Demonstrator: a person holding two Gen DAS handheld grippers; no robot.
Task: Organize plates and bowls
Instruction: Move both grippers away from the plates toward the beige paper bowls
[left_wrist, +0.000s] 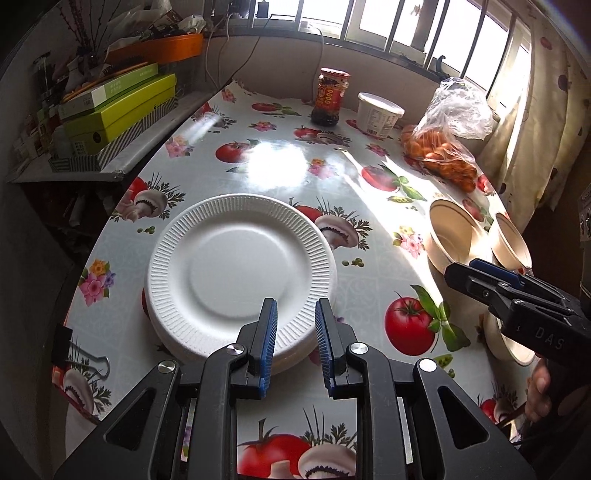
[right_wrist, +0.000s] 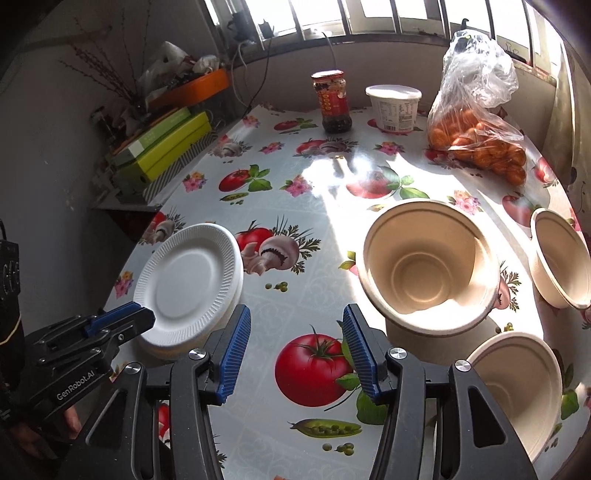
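A stack of white ribbed paper plates (left_wrist: 240, 273) lies on the tomato-print tablecloth (left_wrist: 280, 166), towards its left side. My left gripper (left_wrist: 295, 317) hovers over the stack's near rim. Its blue pads (left_wrist: 269, 332) stand a little apart and nothing is pressed between them. To the right stand three beige paper bowls: a large one (right_wrist: 428, 258) that seems to sit in another, one at the far right (right_wrist: 561, 258), and one near the front (right_wrist: 517, 387). My right gripper (right_wrist: 295, 317) is open over bare cloth, left of the bowls.
Along the back stand a red-lidded sauce jar (right_wrist: 334, 103), a white tub (right_wrist: 393, 107) and a plastic bag of oranges (right_wrist: 476, 140). Green boxes (left_wrist: 118, 110) sit on a side shelf at left. A binder clip (left_wrist: 85, 354) grips the table's left edge.
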